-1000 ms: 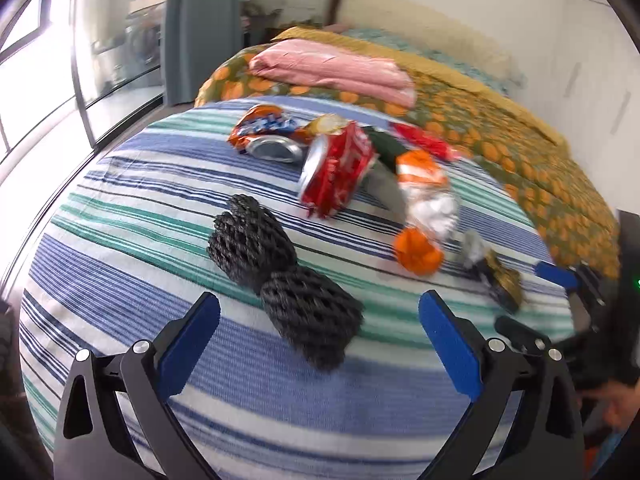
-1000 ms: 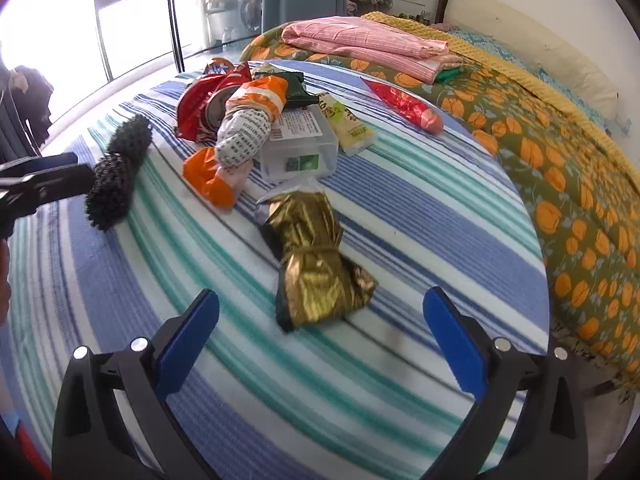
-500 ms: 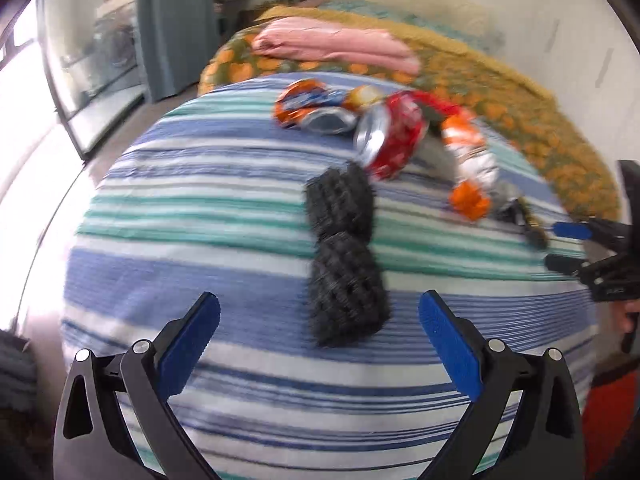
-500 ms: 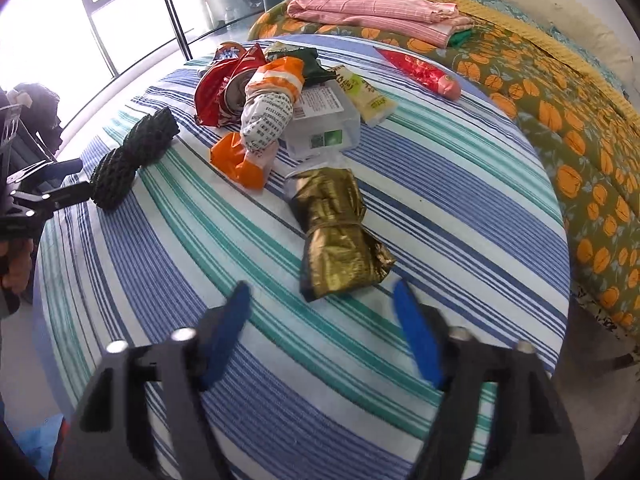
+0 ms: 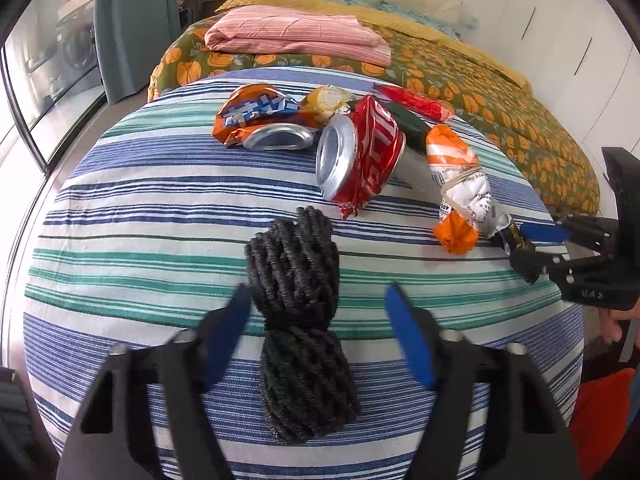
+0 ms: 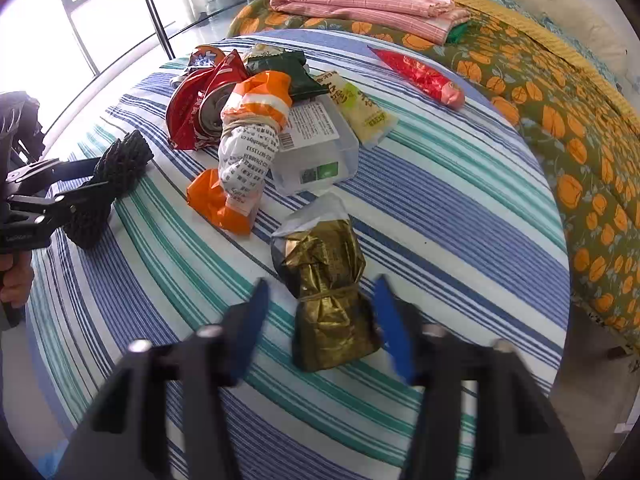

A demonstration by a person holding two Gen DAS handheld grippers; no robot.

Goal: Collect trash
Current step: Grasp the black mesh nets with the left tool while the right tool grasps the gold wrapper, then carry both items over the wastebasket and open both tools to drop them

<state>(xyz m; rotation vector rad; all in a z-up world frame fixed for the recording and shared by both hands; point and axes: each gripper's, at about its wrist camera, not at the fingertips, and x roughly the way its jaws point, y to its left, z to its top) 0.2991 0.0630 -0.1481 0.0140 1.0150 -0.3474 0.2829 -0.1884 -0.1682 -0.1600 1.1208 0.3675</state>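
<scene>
1. Left gripper (image 5: 316, 320): pointed steeply down over the striped tablecloth (image 5: 140, 216). Its blue pads straddle the black foam net (image 5: 296, 304); the jaws have just been closing and stand half narrowed. The left pad is at the net's edge, the right pad stands apart from it, so no grip is seen yet.
2. Right gripper (image 6: 320, 320): likewise angled down, jaws just closed in to a narrow gap about the gold foil wrapper (image 6: 326, 292), one item, tied at the waist. The right pad is at the foil; contact on the left cannot be told.
3. Black foam net: one piece, pinched in the middle, lying near the table's front edge.
4. Crushed cans: two, one red (image 5: 360, 160), one silver-ended with orange wrap (image 5: 260, 120).
5. Orange-and-white bundle (image 6: 248, 148): one, bound with a band.
6. Clear plastic box (image 6: 316, 152): one, beside the bundle.
7. Red sachet (image 6: 420, 76): one, at the far edge.
8. Folded pink cloth (image 5: 296, 36): one, laid on the bed behind.
</scene>
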